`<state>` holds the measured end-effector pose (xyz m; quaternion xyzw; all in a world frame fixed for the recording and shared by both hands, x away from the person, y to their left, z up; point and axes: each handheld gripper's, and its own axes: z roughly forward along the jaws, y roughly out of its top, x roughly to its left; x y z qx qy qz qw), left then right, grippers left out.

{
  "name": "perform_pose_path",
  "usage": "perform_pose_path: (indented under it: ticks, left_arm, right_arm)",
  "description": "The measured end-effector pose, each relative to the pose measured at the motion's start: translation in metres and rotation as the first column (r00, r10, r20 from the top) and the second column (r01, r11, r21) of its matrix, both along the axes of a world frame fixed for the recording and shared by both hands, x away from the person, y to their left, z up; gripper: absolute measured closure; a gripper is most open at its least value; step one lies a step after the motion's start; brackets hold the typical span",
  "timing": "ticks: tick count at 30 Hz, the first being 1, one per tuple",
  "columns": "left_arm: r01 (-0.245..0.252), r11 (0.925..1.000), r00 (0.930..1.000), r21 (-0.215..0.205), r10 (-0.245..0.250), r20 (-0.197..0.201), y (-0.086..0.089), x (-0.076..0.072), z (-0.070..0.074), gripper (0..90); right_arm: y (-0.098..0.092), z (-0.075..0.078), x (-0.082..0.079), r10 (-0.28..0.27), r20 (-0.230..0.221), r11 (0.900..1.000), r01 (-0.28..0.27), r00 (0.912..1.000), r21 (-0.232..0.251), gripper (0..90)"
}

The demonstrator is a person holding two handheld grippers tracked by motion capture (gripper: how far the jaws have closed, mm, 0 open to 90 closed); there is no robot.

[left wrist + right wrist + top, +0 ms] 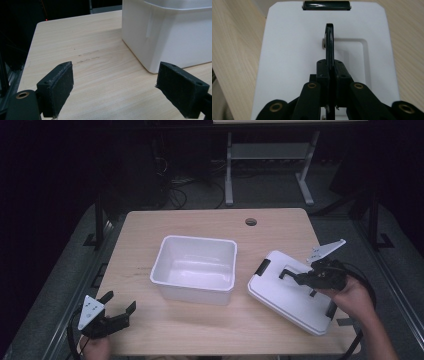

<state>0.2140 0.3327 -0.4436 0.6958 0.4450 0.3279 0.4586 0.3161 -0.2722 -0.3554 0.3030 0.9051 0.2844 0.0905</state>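
High view first: the pale wooden surface [200,325] runs wide, with a broad bare strip along its near edge and more open wood at the far side, around a small round hole [251,222]. Beyond the far edge sits dark room, grey floor [270,190] and the legs of a metal frame [229,170]. Centre stage is the white tub [195,267], open-topped, nothing visible inside, well clear of every edge. To its right, just apart from it, lies the white lid [280,292], angled, its near-right corner close to the surface's right edge. A black clip [262,267] shows at the lid's far-left end. Now the right tongs [300,278]: clamped tight on the lid's black handle [329,40], and the right gripper view shows that thin handle standing up between the pressed jaws. Over at the near left corner, the left tongs [120,305] gape wide with nothing between them, hanging above bare wood short of the tub's near-left corner.
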Motion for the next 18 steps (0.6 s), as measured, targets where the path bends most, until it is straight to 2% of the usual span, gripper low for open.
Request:
perform_pose_path:
  ticks: [10, 18]
  left_arm:
    - [0.001, 1.0, 1.0, -0.002, -0.001, 0.0, 0.001, 0.0, 0.0, 13.0]
    - [0.002, 1.0, 1.0, -0.001, -0.002, 0.0, 0.001, 0.001, 0.0, 13.0]
  right_arm:
    - [0.004, 0.03, -0.009, 0.027, 0.039, 1.0, -0.028, 0.9989, 0.007, 84.3]
    - [0.005, 0.052, -0.014, 0.051, 0.054, 0.999, -0.051, 0.9972, 0.008, 84.4]
